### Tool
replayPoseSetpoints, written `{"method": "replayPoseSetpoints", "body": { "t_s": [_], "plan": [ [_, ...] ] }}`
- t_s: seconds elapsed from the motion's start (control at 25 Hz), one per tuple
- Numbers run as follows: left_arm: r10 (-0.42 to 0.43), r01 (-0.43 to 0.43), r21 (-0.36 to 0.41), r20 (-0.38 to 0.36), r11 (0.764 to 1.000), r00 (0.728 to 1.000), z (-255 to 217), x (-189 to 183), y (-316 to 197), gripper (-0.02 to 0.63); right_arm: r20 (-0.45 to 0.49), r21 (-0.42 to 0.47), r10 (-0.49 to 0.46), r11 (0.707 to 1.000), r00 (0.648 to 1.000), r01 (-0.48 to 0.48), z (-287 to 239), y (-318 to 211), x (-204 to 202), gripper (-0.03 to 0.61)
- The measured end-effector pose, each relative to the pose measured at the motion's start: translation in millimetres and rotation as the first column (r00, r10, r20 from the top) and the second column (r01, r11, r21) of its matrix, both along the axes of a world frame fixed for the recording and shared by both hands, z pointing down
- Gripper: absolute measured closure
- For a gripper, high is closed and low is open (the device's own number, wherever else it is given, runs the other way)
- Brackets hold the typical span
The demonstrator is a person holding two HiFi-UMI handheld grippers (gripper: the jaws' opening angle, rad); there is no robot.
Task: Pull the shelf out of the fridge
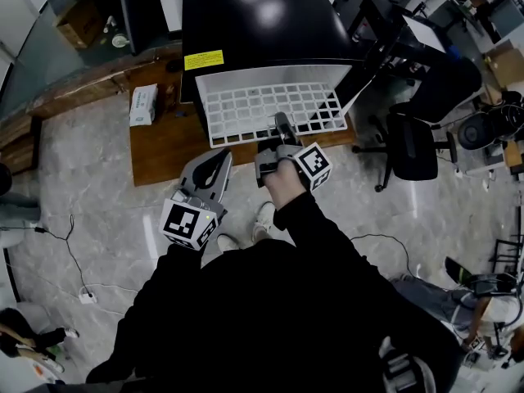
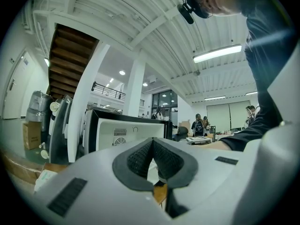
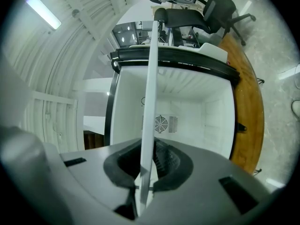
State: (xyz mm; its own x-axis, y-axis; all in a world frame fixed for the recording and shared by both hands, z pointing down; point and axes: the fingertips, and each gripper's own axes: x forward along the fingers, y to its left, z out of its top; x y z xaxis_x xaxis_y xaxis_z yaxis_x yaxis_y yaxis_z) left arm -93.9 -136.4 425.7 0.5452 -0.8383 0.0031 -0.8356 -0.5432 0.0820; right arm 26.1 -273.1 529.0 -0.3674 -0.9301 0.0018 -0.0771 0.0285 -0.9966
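Observation:
A black mini fridge [image 1: 262,23] stands open on a wooden platform, its white inside [image 3: 187,111] facing me. The white wire shelf [image 1: 270,109] sticks out of its front, lying flat. My right gripper [image 1: 281,124] is shut on the shelf's front edge near the middle. In the right gripper view the shelf [image 3: 151,102] runs edge-on as a thin white strip clamped between the dark pads [image 3: 164,161]. My left gripper [image 1: 225,155] hangs lower left of the shelf, clear of it. Its jaws are shut with nothing in them [image 2: 153,146], and the fridge [image 2: 122,130] shows beyond them.
A tissue box [image 1: 143,105] lies on the wooden platform [image 1: 164,150] left of the fridge. Black office chairs [image 1: 413,137] stand at the right. Cables [image 1: 74,260] trail over the marble floor at the left. The person's shoes [image 1: 266,215] are just below the platform.

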Motion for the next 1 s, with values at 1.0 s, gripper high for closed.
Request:
{"method": "replayPoseSetpoints", "body": {
  "t_s": [1.0],
  "plan": [
    [0.096, -0.097, 0.022, 0.037, 0.995, 0.995, -41, 42, -7, 0.612, -0.761, 0.428, 0.212, 0.874, 0.613, 0.229, -156, 89, 69, 0.549]
  ]
}}
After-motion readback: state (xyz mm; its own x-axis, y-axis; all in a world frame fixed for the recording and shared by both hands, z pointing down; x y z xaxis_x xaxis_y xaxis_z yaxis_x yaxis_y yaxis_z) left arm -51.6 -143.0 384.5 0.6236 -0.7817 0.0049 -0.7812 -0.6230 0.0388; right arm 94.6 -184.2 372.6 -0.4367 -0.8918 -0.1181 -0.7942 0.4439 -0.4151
